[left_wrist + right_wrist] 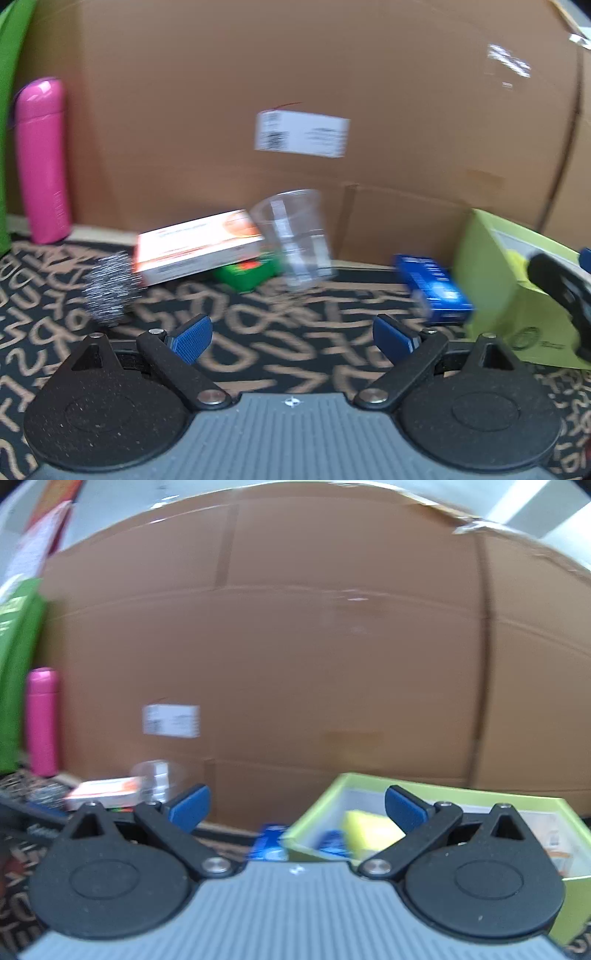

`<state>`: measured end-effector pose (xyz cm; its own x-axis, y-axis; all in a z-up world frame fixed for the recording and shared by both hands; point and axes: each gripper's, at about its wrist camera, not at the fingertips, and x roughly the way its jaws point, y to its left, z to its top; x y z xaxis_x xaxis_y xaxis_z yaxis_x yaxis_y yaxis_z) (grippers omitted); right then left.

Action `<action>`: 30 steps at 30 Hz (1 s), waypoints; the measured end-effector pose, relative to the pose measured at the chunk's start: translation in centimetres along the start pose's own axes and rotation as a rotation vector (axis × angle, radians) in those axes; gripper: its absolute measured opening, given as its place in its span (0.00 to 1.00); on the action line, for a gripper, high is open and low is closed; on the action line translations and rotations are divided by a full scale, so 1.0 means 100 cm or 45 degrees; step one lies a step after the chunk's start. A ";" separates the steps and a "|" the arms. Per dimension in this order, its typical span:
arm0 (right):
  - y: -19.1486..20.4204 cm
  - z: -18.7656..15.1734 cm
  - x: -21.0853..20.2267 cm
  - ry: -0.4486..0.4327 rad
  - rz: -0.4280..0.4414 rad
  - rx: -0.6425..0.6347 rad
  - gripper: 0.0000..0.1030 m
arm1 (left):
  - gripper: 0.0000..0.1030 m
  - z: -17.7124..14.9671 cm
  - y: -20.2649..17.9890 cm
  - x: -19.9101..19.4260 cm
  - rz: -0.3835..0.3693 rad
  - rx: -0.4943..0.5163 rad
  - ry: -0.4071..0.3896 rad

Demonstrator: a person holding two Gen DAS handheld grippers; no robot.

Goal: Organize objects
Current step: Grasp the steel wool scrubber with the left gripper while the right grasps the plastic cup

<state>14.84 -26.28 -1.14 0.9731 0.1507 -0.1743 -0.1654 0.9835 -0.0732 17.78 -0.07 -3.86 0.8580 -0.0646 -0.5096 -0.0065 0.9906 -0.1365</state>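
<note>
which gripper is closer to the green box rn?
Right. The right gripper hovers open at the green box, above its contents. The left gripper, also open, sits over the mat with the box off to its right.

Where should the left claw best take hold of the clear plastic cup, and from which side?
Probably low on the wall of the clear plastic cup, coming level from the front. It stands upright and widens upward, with boxes close at its left. The left claw is open and faces it.
</note>
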 end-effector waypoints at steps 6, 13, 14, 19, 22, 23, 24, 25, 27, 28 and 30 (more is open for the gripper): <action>0.041 -0.009 0.004 0.090 0.219 -0.102 1.00 | 0.94 0.002 0.037 0.001 0.065 -0.049 -0.012; 0.069 -0.019 0.009 0.174 0.313 -0.191 1.00 | 0.94 0.007 0.077 -0.010 0.121 -0.027 -0.035; 0.070 -0.020 0.009 0.182 0.321 -0.186 1.00 | 0.94 0.008 0.082 -0.010 0.137 -0.026 -0.032; 0.077 -0.023 0.013 0.223 0.339 -0.194 1.00 | 0.94 0.018 0.106 -0.001 0.225 -0.039 -0.026; 0.080 -0.025 0.018 0.252 0.350 -0.193 1.00 | 0.94 0.022 0.115 0.000 0.259 -0.070 -0.006; 0.081 -0.025 0.019 0.260 0.351 -0.189 1.00 | 0.94 0.023 0.118 -0.005 0.224 -0.088 -0.003; 0.081 -0.025 0.021 0.268 0.354 -0.182 1.00 | 0.94 0.023 0.121 -0.011 0.186 -0.096 -0.013; 0.082 -0.024 0.023 0.274 0.360 -0.171 1.00 | 0.94 0.024 0.122 -0.017 0.170 -0.089 -0.020; 0.083 -0.022 0.032 0.299 0.376 -0.133 1.00 | 0.94 0.025 0.122 -0.026 0.184 -0.041 -0.050; 0.085 -0.021 0.037 0.312 0.387 -0.112 1.00 | 0.94 0.027 0.123 -0.028 0.200 -0.011 -0.071; 0.091 -0.018 0.050 0.329 0.406 -0.085 1.00 | 0.94 0.031 0.125 -0.022 0.241 0.035 -0.081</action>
<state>17.92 -16.80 -4.49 0.8004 0.4085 -0.4388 -0.4707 0.8815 -0.0378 17.41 12.85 -1.83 0.8735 0.1298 -0.4692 -0.1573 0.9874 -0.0196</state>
